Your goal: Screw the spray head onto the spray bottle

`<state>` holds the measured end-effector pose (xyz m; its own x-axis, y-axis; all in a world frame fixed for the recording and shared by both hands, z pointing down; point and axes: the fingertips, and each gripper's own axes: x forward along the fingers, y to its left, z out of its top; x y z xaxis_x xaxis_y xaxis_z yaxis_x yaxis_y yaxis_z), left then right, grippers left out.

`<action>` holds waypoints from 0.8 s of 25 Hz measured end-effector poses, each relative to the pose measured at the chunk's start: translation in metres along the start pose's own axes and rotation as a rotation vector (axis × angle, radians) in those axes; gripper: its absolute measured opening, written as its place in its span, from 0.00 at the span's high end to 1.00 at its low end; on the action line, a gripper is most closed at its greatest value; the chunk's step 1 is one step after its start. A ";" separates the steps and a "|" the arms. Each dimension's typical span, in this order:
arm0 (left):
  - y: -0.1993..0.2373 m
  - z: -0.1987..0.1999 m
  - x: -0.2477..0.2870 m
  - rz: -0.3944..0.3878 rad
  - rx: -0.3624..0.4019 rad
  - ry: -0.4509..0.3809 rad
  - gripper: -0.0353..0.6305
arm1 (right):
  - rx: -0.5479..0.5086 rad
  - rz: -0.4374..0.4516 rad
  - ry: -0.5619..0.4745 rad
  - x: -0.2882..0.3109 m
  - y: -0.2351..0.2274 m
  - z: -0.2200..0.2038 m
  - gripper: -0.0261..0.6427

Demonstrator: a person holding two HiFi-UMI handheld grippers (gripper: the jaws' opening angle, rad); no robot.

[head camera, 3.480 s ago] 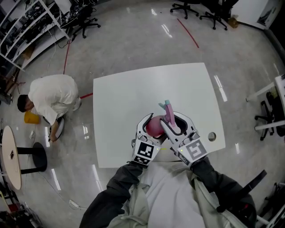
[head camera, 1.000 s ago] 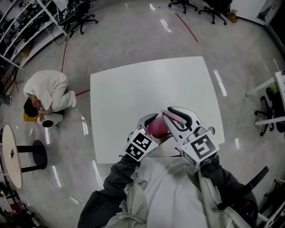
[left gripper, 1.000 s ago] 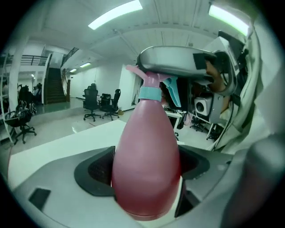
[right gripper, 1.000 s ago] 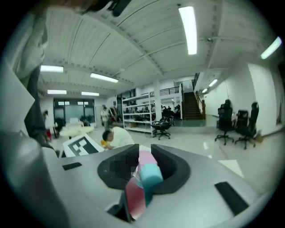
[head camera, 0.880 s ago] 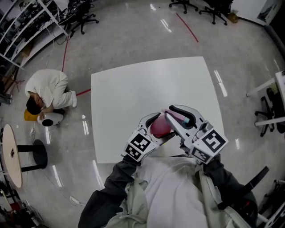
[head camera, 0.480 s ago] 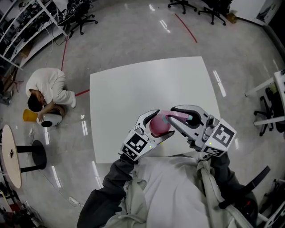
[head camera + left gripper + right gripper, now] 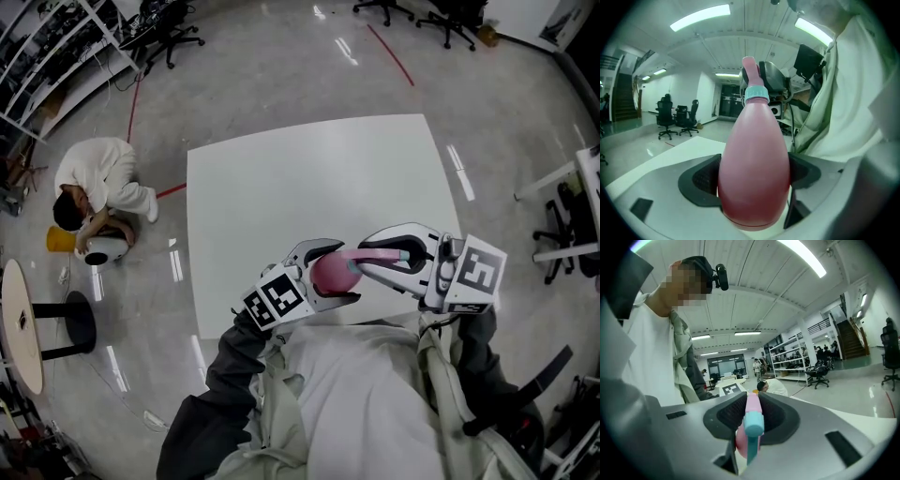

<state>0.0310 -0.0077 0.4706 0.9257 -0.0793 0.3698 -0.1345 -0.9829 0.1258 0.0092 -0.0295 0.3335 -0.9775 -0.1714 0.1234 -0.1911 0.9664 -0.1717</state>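
In the head view my left gripper is shut on the round body of a pink spray bottle, held over the table's near edge close to my chest. The pink spray head with its teal collar sits on the bottle's neck, and my right gripper is shut on it from the right. In the left gripper view the bottle fills the space between the pads, with the teal collar on top. The right gripper view shows the spray head clamped between the pads and its teal trigger hanging down.
The white table stretches away in front of me. A person in white crouches on the floor to the left beside a yellow object. A round side table stands at the far left, office chairs at the back.
Both grippers have lifted the bottle and head a little. My right gripper has swung out to the right and turned; my left gripper has shifted left and rolled. The bottle now lies more sideways.
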 end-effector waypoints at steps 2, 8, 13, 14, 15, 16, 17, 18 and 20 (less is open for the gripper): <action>-0.007 0.001 0.002 -0.045 -0.006 -0.014 0.30 | 0.018 0.056 0.009 -0.001 0.004 -0.001 0.86; -0.031 0.005 0.008 -0.196 -0.042 -0.028 0.30 | 0.055 0.163 0.015 -0.007 0.016 -0.001 0.86; -0.011 0.004 0.015 -0.051 -0.062 -0.019 0.30 | 0.138 0.014 0.022 -0.004 -0.004 -0.004 0.86; -0.005 -0.004 0.018 0.003 -0.052 0.030 0.30 | 0.156 -0.051 0.062 -0.004 -0.011 -0.011 0.86; 0.002 -0.012 0.021 0.063 -0.043 0.073 0.30 | 0.182 -0.138 0.096 -0.004 -0.020 -0.017 0.86; 0.009 -0.015 0.022 0.122 -0.048 0.092 0.31 | 0.222 -0.241 0.100 -0.006 -0.032 -0.021 0.86; 0.016 -0.013 0.022 0.172 -0.068 0.081 0.31 | 0.274 -0.340 0.065 -0.009 -0.043 -0.020 0.86; 0.019 -0.005 0.022 0.203 -0.098 0.047 0.31 | 0.325 -0.412 0.000 -0.012 -0.051 -0.017 0.86; 0.019 0.013 0.024 0.209 -0.155 -0.051 0.31 | 0.364 -0.451 -0.134 -0.019 -0.056 -0.005 0.86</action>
<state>0.0550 -0.0301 0.4703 0.8883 -0.2900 0.3560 -0.3735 -0.9073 0.1930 0.0387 -0.0791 0.3453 -0.7908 -0.5955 0.1414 -0.5856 0.6690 -0.4578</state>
